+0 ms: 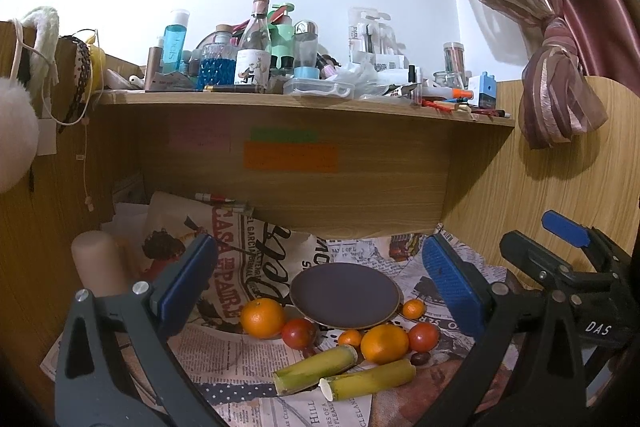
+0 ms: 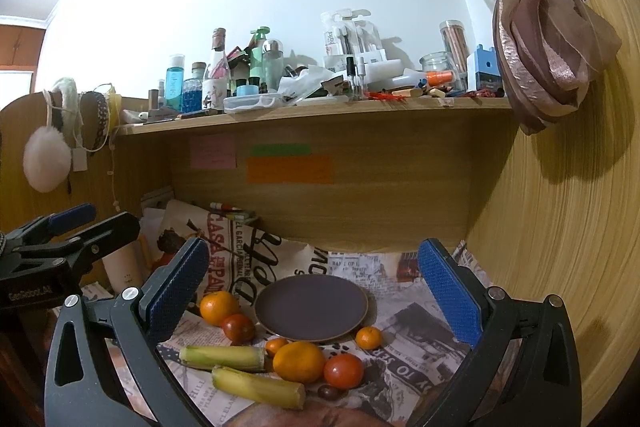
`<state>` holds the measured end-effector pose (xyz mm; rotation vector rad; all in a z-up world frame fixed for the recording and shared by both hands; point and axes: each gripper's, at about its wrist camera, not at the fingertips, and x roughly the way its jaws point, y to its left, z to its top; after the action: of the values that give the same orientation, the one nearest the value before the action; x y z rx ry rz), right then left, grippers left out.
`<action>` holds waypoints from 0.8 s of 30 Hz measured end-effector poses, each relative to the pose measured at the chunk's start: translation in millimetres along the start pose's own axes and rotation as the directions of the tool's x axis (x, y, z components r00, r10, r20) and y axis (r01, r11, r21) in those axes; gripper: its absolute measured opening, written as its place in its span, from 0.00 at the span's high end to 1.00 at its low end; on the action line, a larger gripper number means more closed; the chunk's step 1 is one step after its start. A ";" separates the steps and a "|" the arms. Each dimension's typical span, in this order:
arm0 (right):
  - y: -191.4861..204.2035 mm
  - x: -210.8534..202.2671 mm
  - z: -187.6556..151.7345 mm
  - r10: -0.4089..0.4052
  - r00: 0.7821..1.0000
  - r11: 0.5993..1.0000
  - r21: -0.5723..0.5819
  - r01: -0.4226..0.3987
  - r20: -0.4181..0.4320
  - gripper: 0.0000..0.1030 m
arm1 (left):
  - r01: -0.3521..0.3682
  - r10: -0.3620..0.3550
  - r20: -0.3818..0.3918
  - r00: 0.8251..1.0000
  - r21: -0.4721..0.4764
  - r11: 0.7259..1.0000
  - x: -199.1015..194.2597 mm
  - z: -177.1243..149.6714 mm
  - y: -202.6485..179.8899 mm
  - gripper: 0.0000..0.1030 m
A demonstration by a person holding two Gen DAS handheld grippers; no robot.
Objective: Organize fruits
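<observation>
An empty dark round plate (image 1: 346, 294) (image 2: 311, 307) lies on newspaper-print cloth. Around its near side lie two large oranges (image 1: 263, 317) (image 1: 384, 343), two small mandarins (image 1: 413, 308) (image 1: 350, 338), two red tomatoes (image 1: 298, 333) (image 1: 423, 337), a small dark fruit (image 1: 420, 358) and two yellow-green sugarcane pieces (image 1: 316, 369) (image 1: 370, 380). In the right wrist view the front orange (image 2: 299, 361) and red tomato (image 2: 343, 370) are nearest. My left gripper (image 1: 320, 291) is open and empty above the fruit. My right gripper (image 2: 314, 301) is open and empty too, and shows in the left wrist view (image 1: 568, 267).
A wooden shelf (image 1: 304, 103) crowded with bottles and jars overhangs the back. A wooden panel (image 2: 560, 227) closes the right side. A beige cylinder (image 1: 98, 267) stands at the left. A tied curtain (image 2: 552, 39) hangs at the upper right.
</observation>
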<state>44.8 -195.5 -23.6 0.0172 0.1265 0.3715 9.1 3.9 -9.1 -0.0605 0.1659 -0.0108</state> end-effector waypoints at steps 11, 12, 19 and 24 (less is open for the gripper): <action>0.9 0.6 -2.4 0.001 1.000 1.000 -0.004 -0.001 -0.002 0.00 | 0.003 -0.003 -0.006 1.000 0.000 1.000 0.2 0.1 0.4 0.00; 1.1 0.6 -2.5 0.001 1.000 1.000 -0.003 -0.001 -0.003 0.00 | 0.004 -0.004 -0.007 1.000 0.001 1.000 0.8 0.4 0.4 0.00; 0.8 1.2 -2.0 -0.002 1.000 1.000 -0.004 0.002 -0.001 0.00 | 0.007 -0.007 -0.010 1.000 0.000 1.000 2.9 -0.2 -0.9 0.00; 0.1 0.6 -1.1 -0.002 1.000 1.000 -0.004 0.002 0.001 0.00 | 0.009 -0.009 -0.012 1.000 -0.003 1.000 3.9 -0.4 -1.0 0.00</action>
<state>45.2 -195.2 -24.8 0.0129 0.1247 0.3698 12.8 2.8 -10.1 -0.0641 0.1773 -0.0199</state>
